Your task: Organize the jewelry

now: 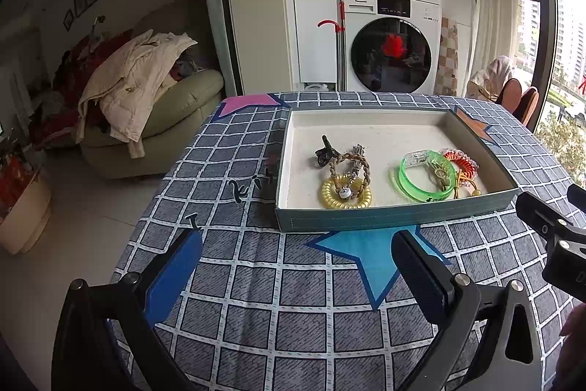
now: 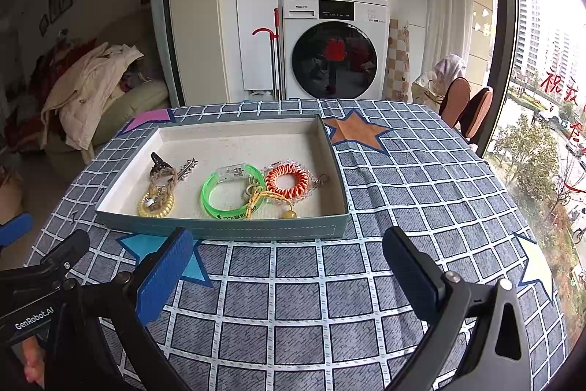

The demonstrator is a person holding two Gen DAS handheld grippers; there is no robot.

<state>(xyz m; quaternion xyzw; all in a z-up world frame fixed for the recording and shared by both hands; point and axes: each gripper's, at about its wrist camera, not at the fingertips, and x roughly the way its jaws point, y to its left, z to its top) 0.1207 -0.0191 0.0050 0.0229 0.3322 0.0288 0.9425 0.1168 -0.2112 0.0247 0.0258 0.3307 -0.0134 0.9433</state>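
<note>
Both claws are hanging spread wide and empty over the bench [image 2: 421, 193], which is wearing a blue-grey checked cloth with coloured stars. I am seeing the left claw [image 1: 296, 259] hovering just short of the tray [image 1: 366, 220], its blue pads well apart with nothing between them. The right claw [image 2: 287, 253] is sitting released too, likewise just short of the tray's near wall and towards its right end.

All the jewelry is lying inside the tray, towards its near wall. By the tray's left end, a yellow coil band [image 2: 156, 206] is resting with a braided rope bracelet [image 2: 163, 176] overlapping it, and a dark hair clip [image 2: 158, 161] is lying just beyond those, farther from the near wall. Around the tray's middle, a green bangle [image 2: 219, 196] is lying flat, with a yellow cord [image 2: 258, 198] draped across its right side and ending in a small ball near the front wall. Toward the tray's right end, an orange woven bracelet [image 2: 287, 181] is lying beside the bangle.

Beyond the tray's far wall, stacked washing machines [image 2: 335, 57] are standing behind the bench.
</note>
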